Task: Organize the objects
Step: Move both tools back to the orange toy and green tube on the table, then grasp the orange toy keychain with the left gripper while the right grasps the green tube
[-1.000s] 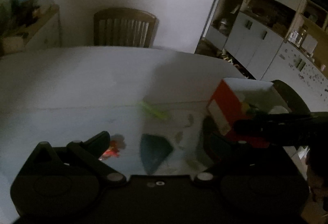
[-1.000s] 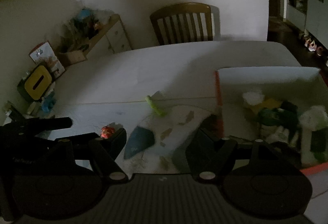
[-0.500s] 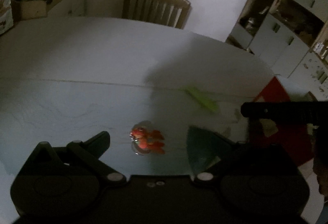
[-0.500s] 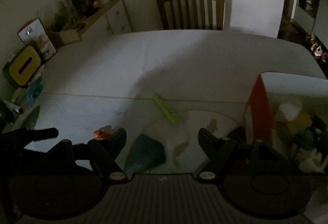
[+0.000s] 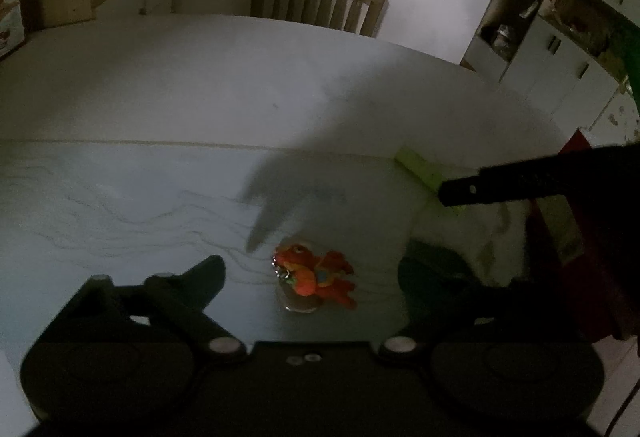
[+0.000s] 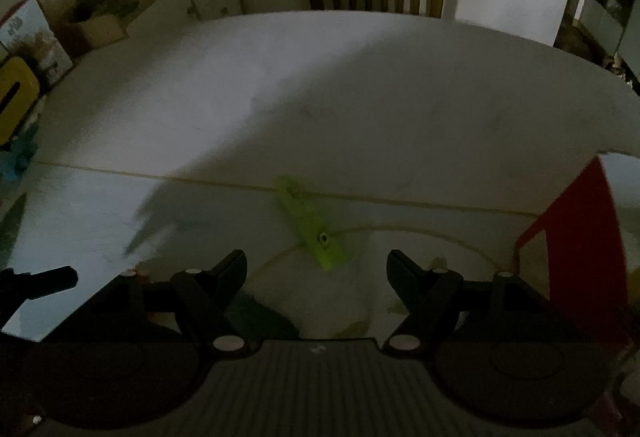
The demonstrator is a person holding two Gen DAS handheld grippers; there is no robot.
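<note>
Dim room, white table (image 5: 200,89). Left gripper (image 5: 312,269) tilts steeply down over the tabletop, jaws wide apart though just closing a little, nothing pressed between them. Orange plush toy (image 5: 316,275) lies flat on the table in the gap, touching neither finger, long axis roughly left-right in the left wrist view, keyring end at its left.

Right gripper (image 6: 316,265) also pitched down, jaws apart and empty. Green clip (image 6: 310,223) lies flat just beyond its fingertips, long axis diagonal, upper-left to lower-right. Red box (image 6: 576,237) stands right of it.
</note>
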